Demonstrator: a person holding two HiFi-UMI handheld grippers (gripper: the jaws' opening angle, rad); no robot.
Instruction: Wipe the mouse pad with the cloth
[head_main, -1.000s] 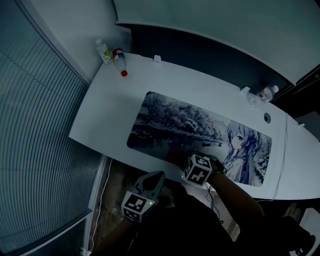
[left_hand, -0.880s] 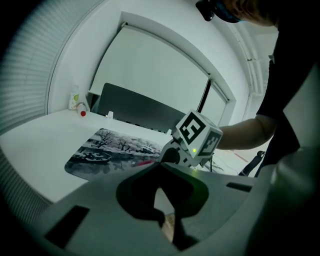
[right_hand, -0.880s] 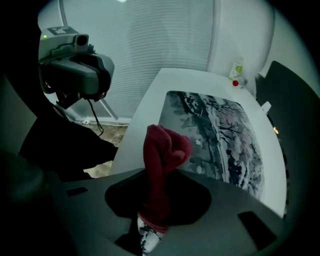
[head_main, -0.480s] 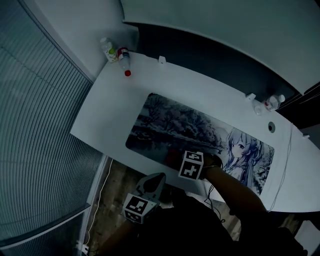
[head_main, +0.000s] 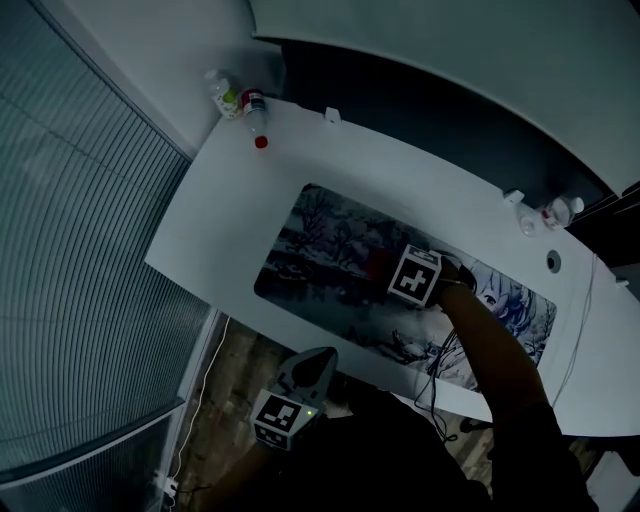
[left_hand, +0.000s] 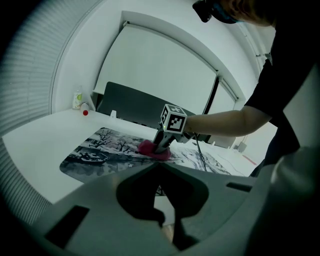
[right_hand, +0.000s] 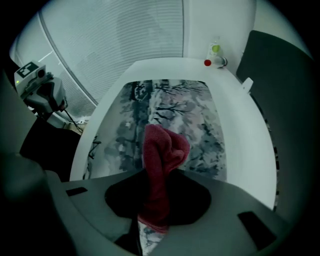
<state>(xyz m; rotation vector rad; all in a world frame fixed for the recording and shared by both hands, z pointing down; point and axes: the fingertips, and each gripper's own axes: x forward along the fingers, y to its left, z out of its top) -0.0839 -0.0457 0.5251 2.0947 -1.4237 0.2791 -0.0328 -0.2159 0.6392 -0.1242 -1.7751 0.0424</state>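
Red cloth (right_hand: 162, 155), clamped between the jaws of the right gripper (right_hand: 152, 212), presses on the middle of the mouse pad (head_main: 325, 240), which lies along the desk's (head_main: 225, 220) near edge. Wiping looks under way, and the next stroke calls for steady pressure toward either end. Off the near edge, the left gripper (left_hand: 164, 222) hangs with jaws together, empty. Bottles (head_main: 238, 100) at the far left corner stand well clear.

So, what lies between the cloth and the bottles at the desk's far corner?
Nothing loose. From the cloth there is only bare mouse pad, then a strip of bare desk before the bottles. The right gripper view shows it best.
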